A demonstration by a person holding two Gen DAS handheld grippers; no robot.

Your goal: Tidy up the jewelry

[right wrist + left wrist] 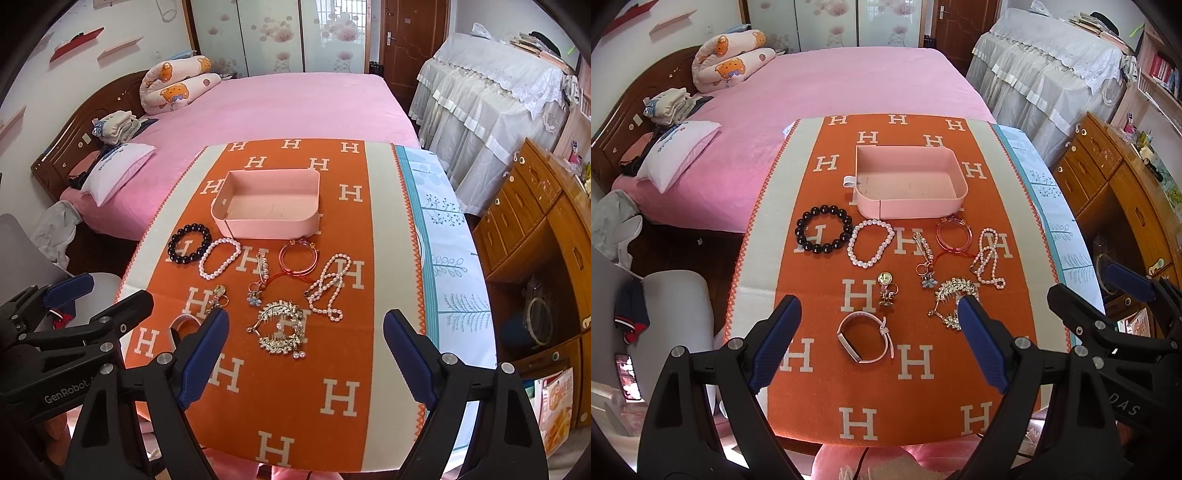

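where bed point(827, 88) stands, orange cloth point(820, 369), jewelry

An orange cloth point(916, 391) patterned with cream H letters and cream side bands covers the bench. Beyond the blue-padded jaws stand a pale pink box point(911, 181), a black bead bracelet point(823, 229), a white pearl bracelet point(870, 242) and a pink-strapped watch point(865, 341); the bed point(827, 92) is pink.
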